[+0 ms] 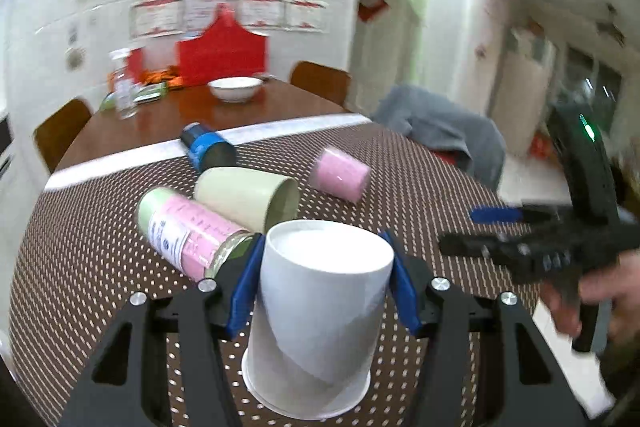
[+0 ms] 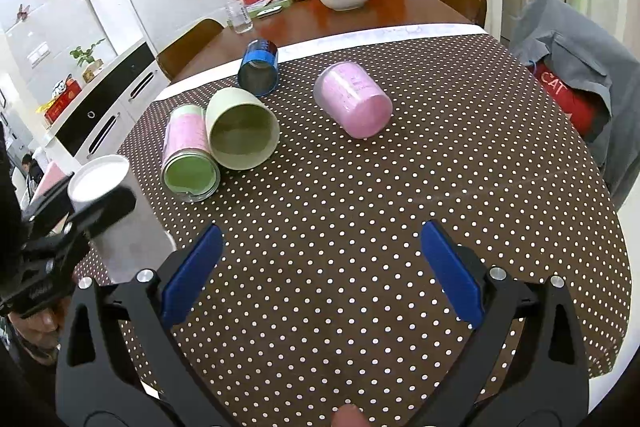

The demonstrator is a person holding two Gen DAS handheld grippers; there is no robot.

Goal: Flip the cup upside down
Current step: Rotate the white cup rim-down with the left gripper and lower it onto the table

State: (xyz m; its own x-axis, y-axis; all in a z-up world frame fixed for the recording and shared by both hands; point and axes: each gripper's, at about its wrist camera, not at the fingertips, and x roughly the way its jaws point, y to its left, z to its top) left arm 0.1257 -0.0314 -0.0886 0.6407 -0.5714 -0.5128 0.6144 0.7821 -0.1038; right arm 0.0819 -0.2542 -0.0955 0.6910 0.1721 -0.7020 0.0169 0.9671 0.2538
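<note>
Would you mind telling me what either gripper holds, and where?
The left gripper clasps the inverted white paper cup by its upper sides; the right gripper holds nothing.

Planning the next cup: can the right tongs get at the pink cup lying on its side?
Probably yes. The right tongs stand open and hold nothing, and only bare dotted tablecloth lies between them and the pink cup.
</note>
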